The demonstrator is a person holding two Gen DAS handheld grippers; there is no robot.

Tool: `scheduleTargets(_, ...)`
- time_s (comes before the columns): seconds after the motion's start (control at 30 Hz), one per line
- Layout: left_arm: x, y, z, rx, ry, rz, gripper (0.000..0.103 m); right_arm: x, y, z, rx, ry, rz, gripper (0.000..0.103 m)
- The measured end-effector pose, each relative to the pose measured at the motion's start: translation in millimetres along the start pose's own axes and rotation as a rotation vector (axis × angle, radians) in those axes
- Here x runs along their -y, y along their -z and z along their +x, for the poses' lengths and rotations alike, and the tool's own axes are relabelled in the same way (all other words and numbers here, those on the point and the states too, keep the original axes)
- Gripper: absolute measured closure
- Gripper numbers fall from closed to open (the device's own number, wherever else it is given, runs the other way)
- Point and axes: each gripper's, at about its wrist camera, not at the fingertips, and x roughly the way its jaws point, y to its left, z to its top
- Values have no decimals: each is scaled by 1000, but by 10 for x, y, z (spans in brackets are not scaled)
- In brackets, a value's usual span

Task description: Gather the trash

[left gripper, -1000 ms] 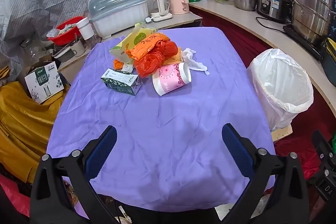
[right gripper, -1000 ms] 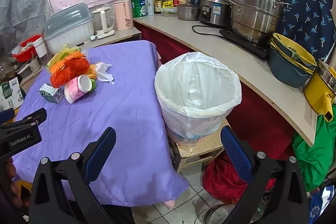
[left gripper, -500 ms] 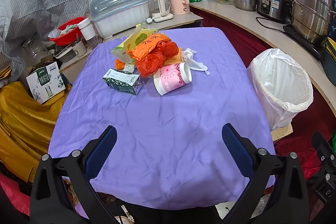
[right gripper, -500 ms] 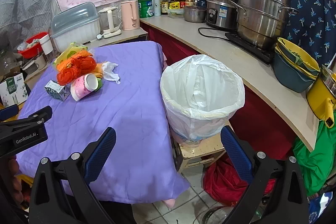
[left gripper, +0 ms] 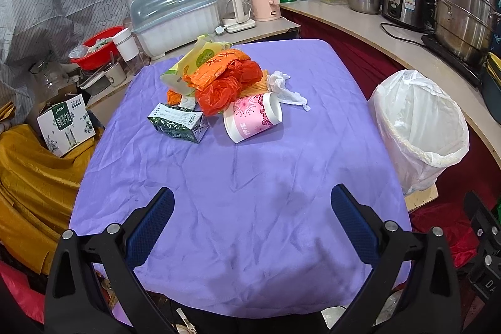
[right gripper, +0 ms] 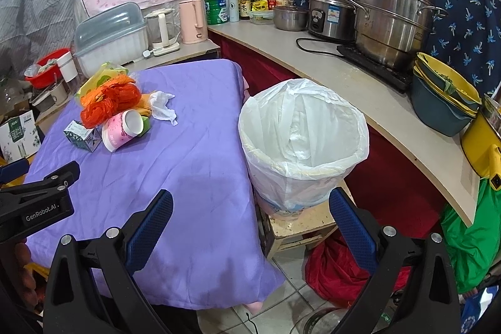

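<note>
A pile of trash lies at the far middle of the purple table point(left gripper: 250, 193): a pink paper cup point(left gripper: 253, 118) on its side, a green carton point(left gripper: 178, 122), an orange plastic bag point(left gripper: 225, 80), a yellow-green wrapper point(left gripper: 194, 61) and a white tissue point(left gripper: 286, 89). A white-lined trash bin point(left gripper: 419, 127) stands right of the table. My left gripper point(left gripper: 252, 223) is open and empty over the table's near part. My right gripper point(right gripper: 250, 224) is open and empty, near the bin point(right gripper: 302, 140); the pile point(right gripper: 116, 105) is far to its left.
A counter point(right gripper: 360, 89) with steel pots, a rice cooker and stacked bowls runs along the right. A dish box, kettles and a red basin stand behind the table. A wooden stool point(right gripper: 300, 227) holds the bin. Yellow cloth and a cardboard box point(left gripper: 65, 124) lie left.
Both grippers have drifted slightly; the table and the bin sit a little nearer in the views. Both stay open and empty. The trash has not moved.
</note>
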Motion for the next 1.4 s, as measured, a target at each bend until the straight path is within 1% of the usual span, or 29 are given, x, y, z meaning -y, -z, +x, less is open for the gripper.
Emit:
scheduleTargets(0.57, 1, -40, 130, -6, -13, -12, 8, -18, -82, 138, -12, 3, -4, 7)
scheduleTargets(1.4, -44, -61, 150, -4, -13, -12, 8, -39, -133, 117, -3, 5, -9, 7)
